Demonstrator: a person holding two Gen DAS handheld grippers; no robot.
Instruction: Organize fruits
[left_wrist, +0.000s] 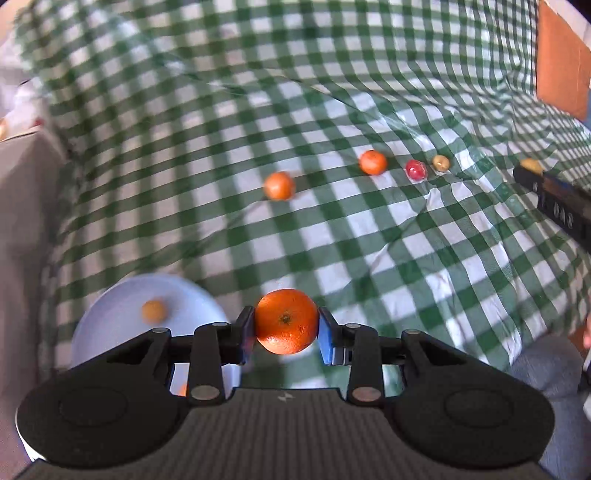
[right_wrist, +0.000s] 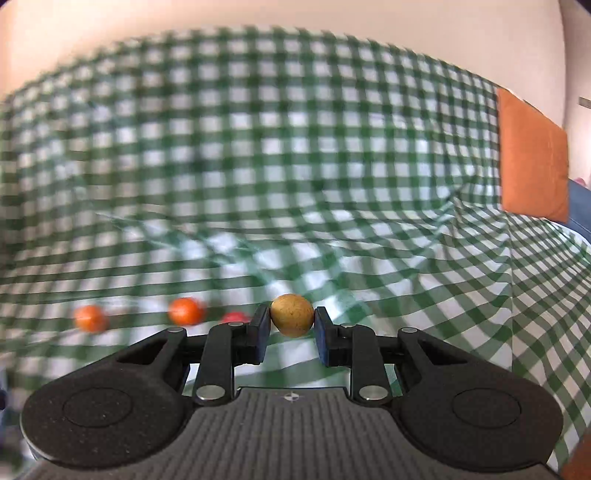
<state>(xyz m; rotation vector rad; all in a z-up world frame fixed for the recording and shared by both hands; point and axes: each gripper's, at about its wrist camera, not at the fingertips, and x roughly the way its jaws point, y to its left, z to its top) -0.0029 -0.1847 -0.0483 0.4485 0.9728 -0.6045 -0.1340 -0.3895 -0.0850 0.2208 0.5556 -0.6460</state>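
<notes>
Left hand-held gripper (left_wrist: 286, 326) clamps an orange (left_wrist: 286, 321); plate (left_wrist: 122, 321) lies just left-below. Right hand-held gripper (right_wrist: 291, 323) pinches yellowish fruit (right_wrist: 291, 314).

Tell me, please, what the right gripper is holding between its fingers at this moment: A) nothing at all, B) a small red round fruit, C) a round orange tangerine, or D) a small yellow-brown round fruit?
D: in the right wrist view the right gripper has its fingers pressed on either side of a small yellow-brown round fruit, lifted above the green-and-white checked cloth.
</notes>
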